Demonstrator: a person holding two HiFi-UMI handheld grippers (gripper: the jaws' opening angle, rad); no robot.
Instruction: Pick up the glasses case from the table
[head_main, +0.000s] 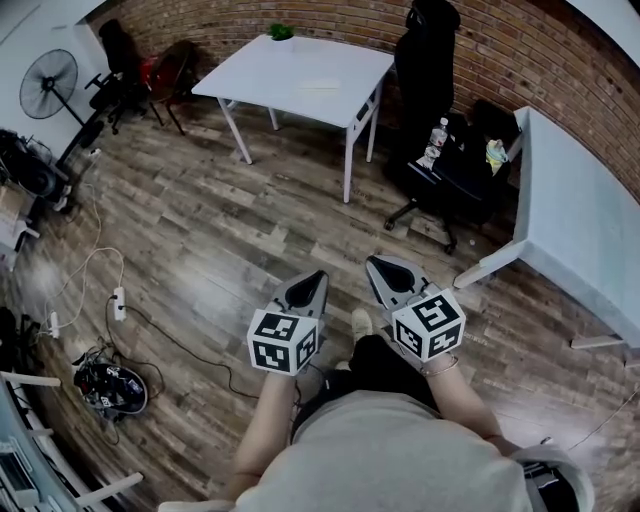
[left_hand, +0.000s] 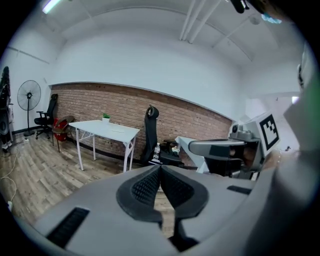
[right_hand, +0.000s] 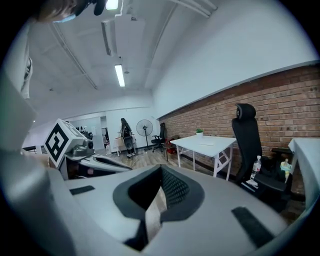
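No glasses case shows clearly. A pale flat object (head_main: 320, 86) lies on the far white table (head_main: 300, 75), too small to identify. I hold both grippers side by side above the wooden floor, well short of that table. My left gripper (head_main: 318, 276) is shut with nothing between its jaws. My right gripper (head_main: 372, 262) is shut and empty too. In the left gripper view the closed jaws (left_hand: 160, 167) point toward the white table (left_hand: 107, 129). The right gripper view has its closed jaws (right_hand: 161, 167) below the same table (right_hand: 207, 142).
A black office chair (head_main: 425, 60) and a low seat with a bottle (head_main: 437, 135) stand right of the white table. A second pale table (head_main: 580, 220) fills the right side. A fan (head_main: 48, 85), cables with a power strip (head_main: 118, 300) and a dark helmet-like item (head_main: 110, 388) lie left.
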